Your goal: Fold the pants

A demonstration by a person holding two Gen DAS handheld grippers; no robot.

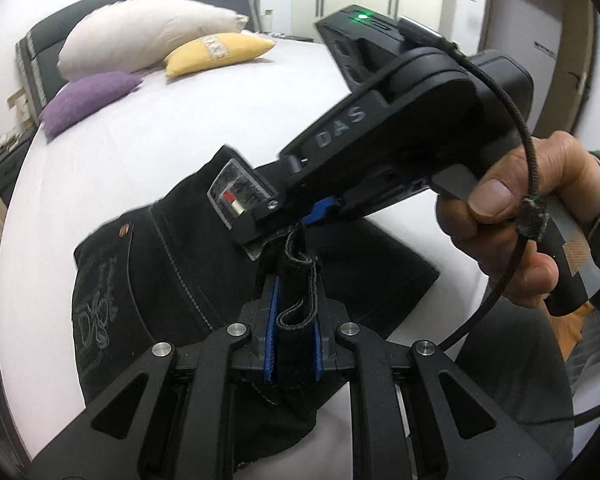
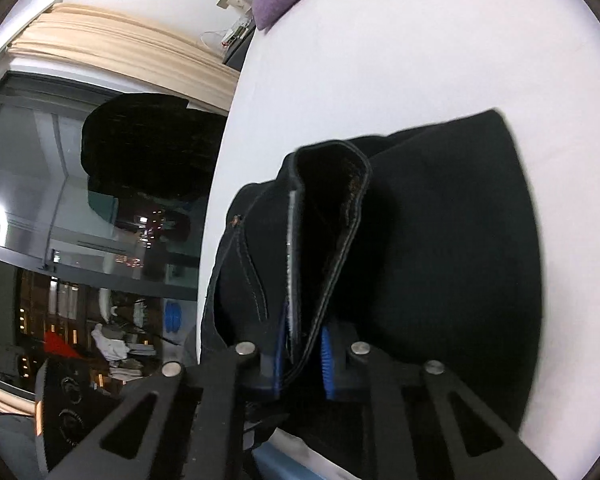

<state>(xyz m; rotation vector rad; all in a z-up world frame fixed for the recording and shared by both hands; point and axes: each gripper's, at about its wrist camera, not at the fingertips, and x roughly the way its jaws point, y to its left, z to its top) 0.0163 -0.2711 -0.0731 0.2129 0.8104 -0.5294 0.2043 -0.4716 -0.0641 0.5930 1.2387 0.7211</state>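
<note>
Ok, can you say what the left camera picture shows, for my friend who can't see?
Two black tools pinch the same bunched edge of black pants above a white bed: the left tool from below, the right tool, held by a hand, from above. Three pillows lie behind.

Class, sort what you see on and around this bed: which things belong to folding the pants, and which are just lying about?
Part of the job:
black pants
left gripper, shut on the pants
right gripper, shut on the pants
bed

Lying about:
white pillow
yellow cushion
purple cushion
</note>
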